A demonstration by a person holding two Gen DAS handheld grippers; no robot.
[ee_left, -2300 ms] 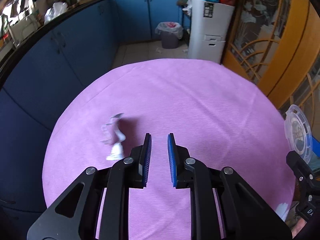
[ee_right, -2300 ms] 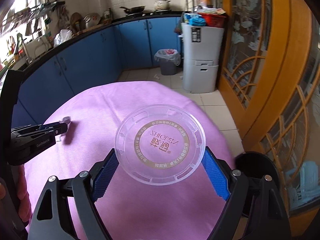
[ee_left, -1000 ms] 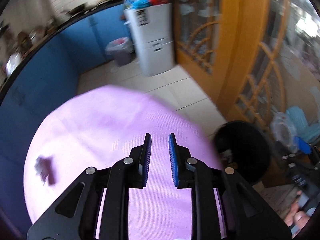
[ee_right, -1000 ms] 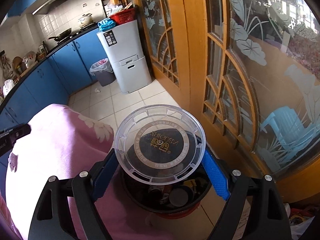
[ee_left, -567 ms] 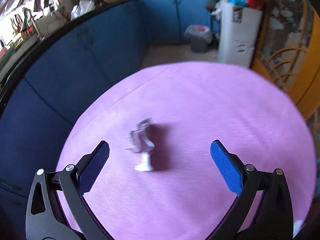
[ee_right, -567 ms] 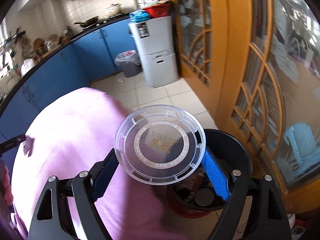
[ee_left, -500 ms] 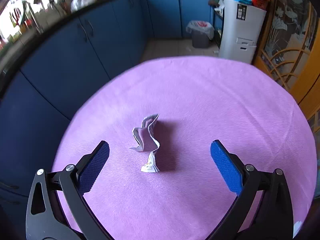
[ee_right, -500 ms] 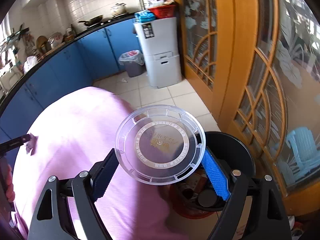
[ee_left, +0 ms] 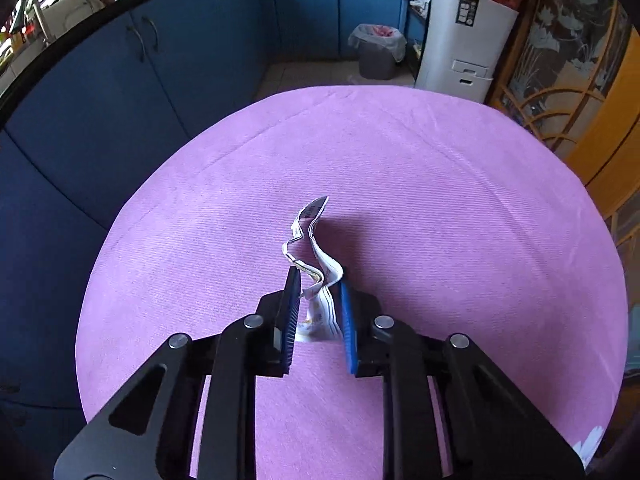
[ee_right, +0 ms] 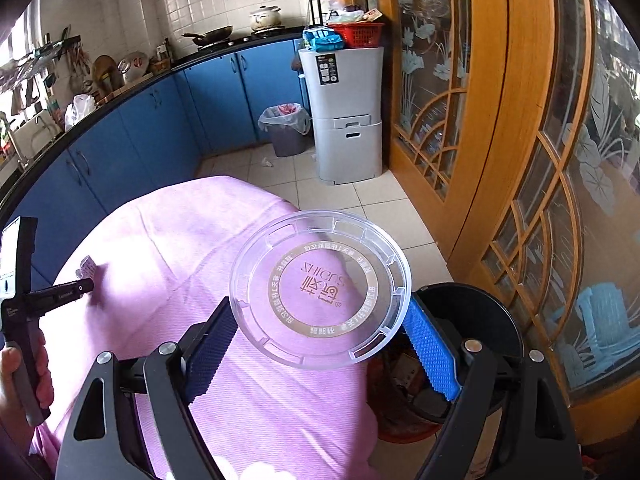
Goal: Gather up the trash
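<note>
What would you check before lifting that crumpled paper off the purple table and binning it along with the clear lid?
1. Left gripper closed on the crumpled wrapper: ok; its jaws have just been closing, paper between them.
2. Wrapper lifted off the purple tablecloth: cannot tell.
3. Clear plastic lid gripped by the right gripper: ok, held at its rim.
4. Black bin open and beside the table: ok.
5. Lid over the bin: not ok, mostly over the table edge.
</note>
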